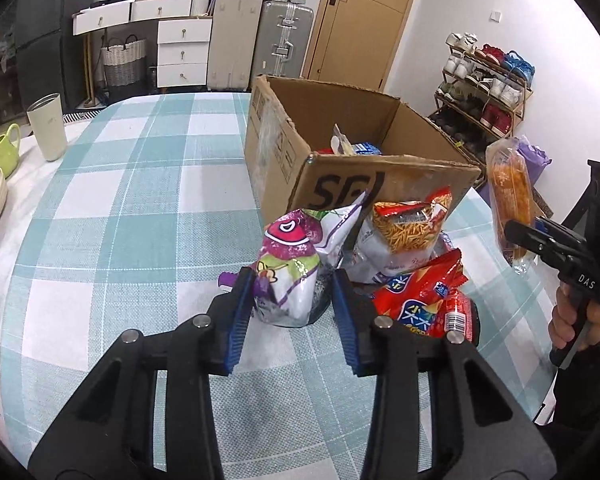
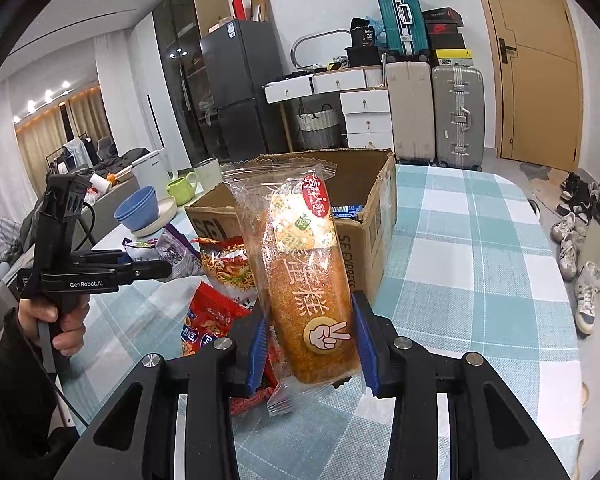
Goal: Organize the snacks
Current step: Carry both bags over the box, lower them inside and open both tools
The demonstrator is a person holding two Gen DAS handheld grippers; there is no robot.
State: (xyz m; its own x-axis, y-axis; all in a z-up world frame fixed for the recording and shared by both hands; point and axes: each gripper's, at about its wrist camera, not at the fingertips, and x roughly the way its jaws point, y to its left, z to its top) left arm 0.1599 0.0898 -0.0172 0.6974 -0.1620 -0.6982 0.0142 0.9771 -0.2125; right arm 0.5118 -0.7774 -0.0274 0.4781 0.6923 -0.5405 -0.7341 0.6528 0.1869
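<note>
Status: the task is partly complete. My left tool [image 1: 294, 292] is clamped on the lower end of the purple-and-white snack bag [image 1: 296, 256]; both blue pads press into the foil, and the bag stands just clear of the tabletop [image 1: 120, 208] or barely touching it; I cannot tell which. My right tool [image 2: 312, 344] is clamped on the wrapped cake loaf [image 2: 304, 280], held upright above the tabletop, near the front corner of the cardboard box [image 2: 376, 216].

Done so far, as I judge it: the box already holds some items. In the left wrist view a blue packet [image 1: 366, 148] and a pale wrapper show above the near wall of the box [image 1: 400, 176]; the rest of the interior is hidden by that wall.

Left to do:
1. Deposit the cake loaf in the box.
2. Deposit the purple-and-white snack bag in the box.
3. Collect the 2 packs that I can count on the tabletop: the noodle-snack bag [image 1: 408, 224], which leans against the front of the box, and the red snack pack [image 1: 424, 300], which lies just beside my left tool.

There may be more packs under that pile; I cannot tell.

Judgement: 2 items are in hand, at least 2 are loose, so roughly the later half of the work remains. The box is open at the top and has visible room.
</note>
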